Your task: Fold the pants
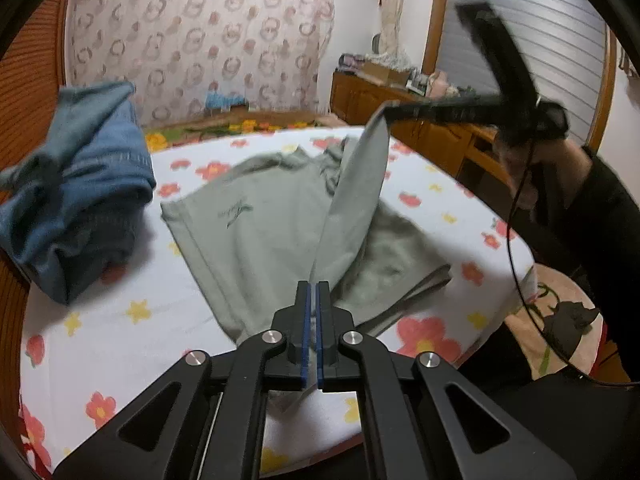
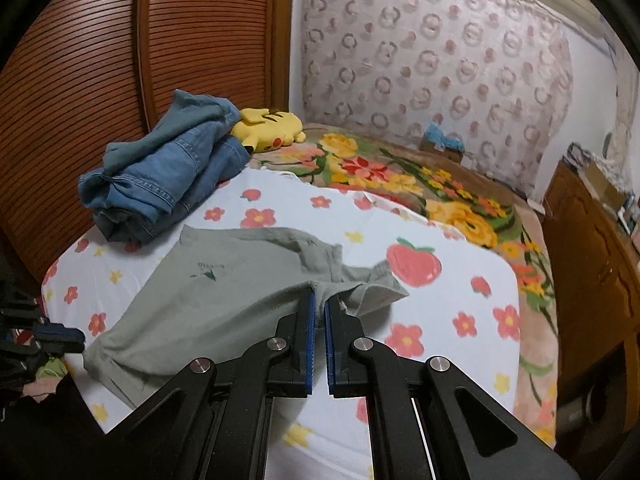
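Observation:
Grey-green pants (image 1: 260, 232) lie spread on the flowered bed sheet (image 1: 120, 320), with one edge raised off it. My left gripper (image 1: 313, 284) is shut on the near end of that raised edge. At the upper right, blurred, my right gripper (image 1: 394, 108) holds the far end, so the fabric stretches taut between the two. In the right wrist view the right gripper (image 2: 319, 300) is shut on a bunched fold of the pants (image 2: 208, 304). The left gripper (image 2: 78, 340) pinches the pants' corner at the far left of that view.
A heap of blue jeans (image 2: 168, 184) sits at the sheet's left, beside a yellow plush toy (image 2: 272, 128). A floral blanket (image 2: 440, 188) covers the far bed. A slatted wooden wardrobe (image 2: 120, 60) stands left, a wooden cabinet (image 2: 592, 280) right. A black sleeve (image 1: 592, 200) reaches in.

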A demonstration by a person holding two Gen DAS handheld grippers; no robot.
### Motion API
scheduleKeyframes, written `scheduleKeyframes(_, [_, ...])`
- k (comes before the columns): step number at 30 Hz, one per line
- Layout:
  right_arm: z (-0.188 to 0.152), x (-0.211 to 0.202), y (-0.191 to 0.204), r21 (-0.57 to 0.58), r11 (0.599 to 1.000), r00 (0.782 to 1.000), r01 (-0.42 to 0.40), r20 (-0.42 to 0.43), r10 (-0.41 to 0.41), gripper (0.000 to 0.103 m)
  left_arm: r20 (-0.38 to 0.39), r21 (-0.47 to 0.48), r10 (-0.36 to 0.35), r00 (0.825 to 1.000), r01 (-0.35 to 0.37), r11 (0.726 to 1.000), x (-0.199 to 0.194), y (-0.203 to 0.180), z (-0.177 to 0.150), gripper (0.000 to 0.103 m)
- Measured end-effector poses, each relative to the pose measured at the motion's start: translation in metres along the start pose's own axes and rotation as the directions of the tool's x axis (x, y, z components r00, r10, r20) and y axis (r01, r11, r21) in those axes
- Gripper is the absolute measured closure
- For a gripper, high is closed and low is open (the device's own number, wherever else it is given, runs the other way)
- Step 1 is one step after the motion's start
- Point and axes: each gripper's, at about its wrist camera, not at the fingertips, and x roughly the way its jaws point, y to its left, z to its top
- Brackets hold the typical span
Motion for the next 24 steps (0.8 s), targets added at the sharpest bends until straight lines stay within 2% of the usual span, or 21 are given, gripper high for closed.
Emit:
scheduleKeyframes(1, [0.000,0.001,0.002,-0.004,1.000,1.000,-0.002,-0.002,0.002,0.099,-0.010,-0.006,0.010,1.000,-0.010,1.000,0.004,0.002,-0.002,0.100])
scheduleKeyframes(3, [-0.003,0.004,0.003,-0.012,1.000,1.000,0.001,-0.009,-0.001,0.099,-0.034,-0.030,0.005,0.999,-0.006,1.000,0.011,0.008,-0.004,0.090])
scheduleKeyframes(5, [-0.005,0.006,0.002,-0.016,1.000,1.000,0.010,-0.018,-0.011,0.099,-0.041,-0.040,-0.007,0.999,0.005,0.999,0.015,0.010,-0.007,0.072])
scheduleKeyframes(8, [-0.002,0.007,-0.002,-0.009,1.000,1.000,0.019,-0.023,-0.019,0.099,-0.052,-0.029,-0.016,0.999,0.015,0.999,0.023,0.007,-0.009,0.066])
scheduleKeyframes(12, [-0.001,0.003,-0.009,0.010,1.000,1.000,0.025,-0.018,-0.025,0.099,-0.067,-0.041,-0.032,0.997,0.029,0.999,0.036,0.005,-0.008,0.066])
scheduleKeyframes(13, [-0.002,0.002,-0.011,0.015,1.000,1.000,0.025,-0.016,-0.025,0.099,-0.076,-0.040,-0.035,0.996,0.032,0.999,0.040,0.005,-0.008,0.070])
scheduleKeyframes(17, [-0.004,0.000,-0.013,0.025,1.000,1.000,0.018,-0.010,-0.018,0.099,-0.090,-0.035,-0.061,0.994,0.058,0.998,0.046,0.002,-0.008,0.096])
scheduleKeyframes(21, [-0.002,0.000,-0.012,0.030,1.000,1.000,0.008,0.012,-0.008,0.099,-0.007,-0.015,-0.050,0.999,0.050,0.999,0.017,-0.005,-0.004,0.098])
scheduleKeyframes(24, [0.005,0.000,-0.007,0.028,1.000,1.000,-0.006,0.030,0.005,0.099,0.026,-0.007,-0.056,0.998,0.056,0.998,-0.006,-0.007,0.002,0.098])
